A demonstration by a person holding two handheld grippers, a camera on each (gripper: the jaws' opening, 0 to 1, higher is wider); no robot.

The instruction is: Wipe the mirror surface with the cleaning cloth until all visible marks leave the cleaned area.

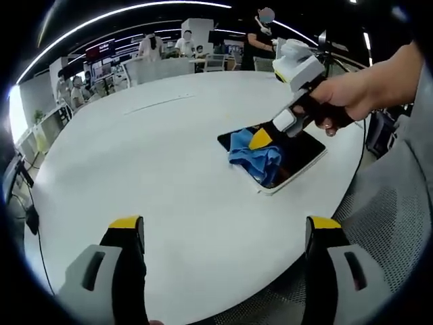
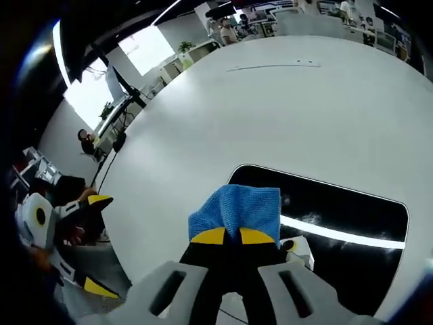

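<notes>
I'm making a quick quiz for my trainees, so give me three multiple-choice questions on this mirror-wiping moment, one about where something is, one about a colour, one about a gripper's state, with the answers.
1. Where does the cleaning cloth lie?
A. On the mirror, at one end
B. On a chair
C. On the floor

2. What colour is the cloth?
A. Red
B. Blue
C. White

3. How do the left gripper's jaws stand?
A. Shut on the cloth
B. Shut on the mirror
C. Wide apart, holding nothing

Answers:
1 A: the right gripper view shows the cloth on the dark mirror lying on the white table.
2 B: it reads blue in both views.
3 C: in the left gripper view its yellow-tipped jaws stand far apart over bare table, while the right gripper is shut on the cloth.
</notes>
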